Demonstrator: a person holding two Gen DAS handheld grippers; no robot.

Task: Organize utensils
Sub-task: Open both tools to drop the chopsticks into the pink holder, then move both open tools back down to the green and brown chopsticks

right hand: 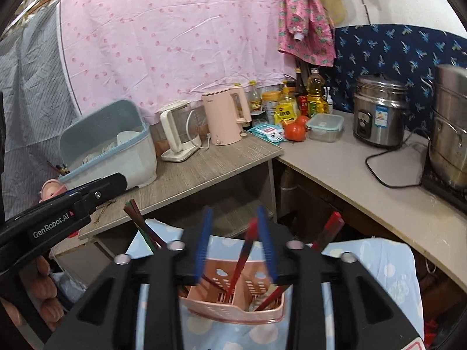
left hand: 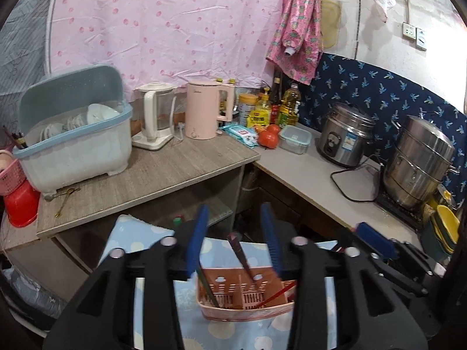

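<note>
Pink dotted curtain [left hand: 163, 26] behind grey wood-grain counter [left hand: 163, 175]

Left gripper [left hand: 235, 221] angled forward and downward, blue fingers [left hand: 197, 233] parted, pads clear of contact on both sides. Black linkage arms splayed symmetrically in the foreground. Seen from the right wrist view as a black body entering at far left, gripped by a bare hand [right hand: 43, 285] with knuckles curled around the handle.

Right gripper [right hand: 235, 224] pitched downward at a similar angle, blue fingers [right hand: 204, 239] likewise apart, pads not pressing on anything. Visible in the left wrist view at lower right as a blue pad on a black frame. Both grippers side by side, close together, pointing the same way.
</note>
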